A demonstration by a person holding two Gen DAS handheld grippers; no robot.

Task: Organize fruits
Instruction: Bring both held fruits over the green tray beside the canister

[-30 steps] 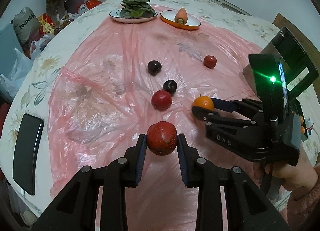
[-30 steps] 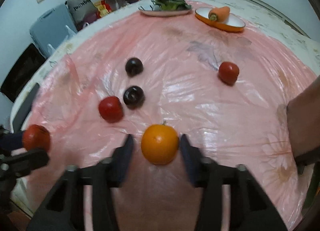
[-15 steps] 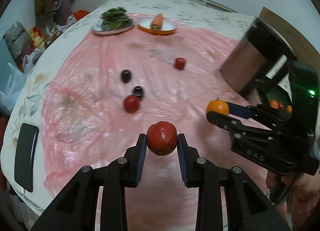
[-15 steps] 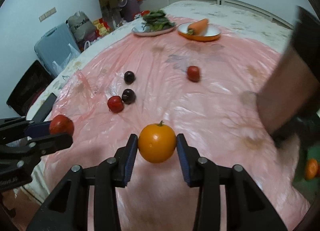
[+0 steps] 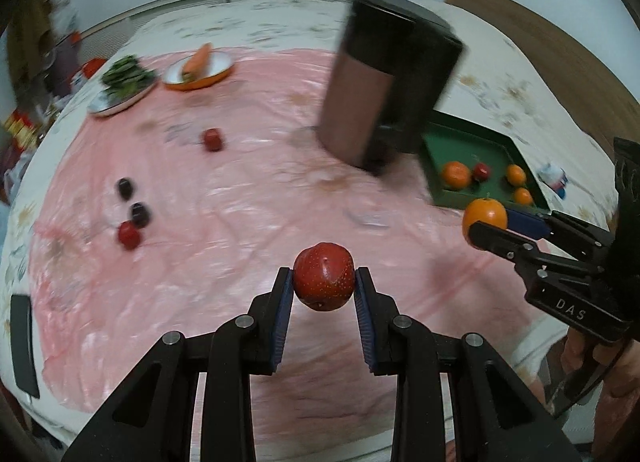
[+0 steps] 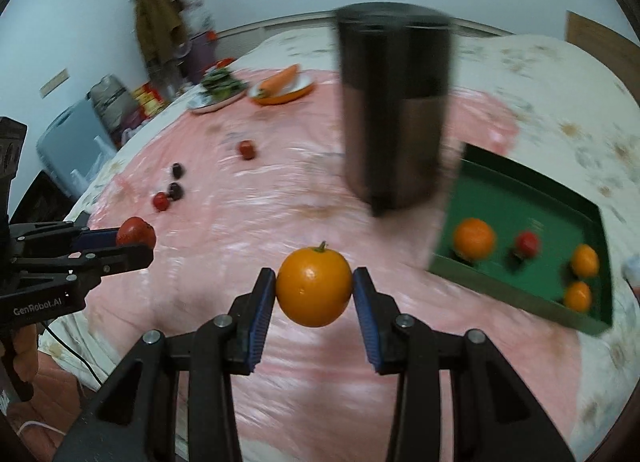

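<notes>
My left gripper [image 5: 323, 289] is clamped on a red fruit [image 5: 324, 282], its blue pads pressing both sides, and the fruit hangs clear above the pink plastic sheet [image 5: 240, 189]. My right gripper [image 6: 314, 290] is closed on an orange [image 6: 314, 286] with a small green stem on top, also held up off the sheet. In the left wrist view the right gripper reaches in from the right edge with the orange at its tip, just in front of the green tray's near rim; in the right wrist view the left gripper comes in from the left edge with the red fruit at its tip.

Past the orange, to the right, lies the green tray [image 6: 520, 294]. In it are three orange fruits, one large [image 6: 474, 238] and two smaller at the right side, with a small red fruit [image 6: 527, 244] between the large one and the others. Just left of the tray stands a tall dark cylinder [image 6: 394, 109], blurred.

Farther out on the sheet, to the left, a red fruit [image 5: 129, 235] sits just beside two dark plums [image 5: 140, 213], and another red fruit [image 5: 212, 139] lies alone, well apart. At the far end are a plate of green leaves [image 5: 122, 81] and an orange-rimmed dish [image 5: 200, 75] carrying a carrot [image 5: 197, 59]. The sheet covers a flowered cloth [image 5: 500, 89]. A dark flat object [image 5: 23, 346] lies at the left edge.
</notes>
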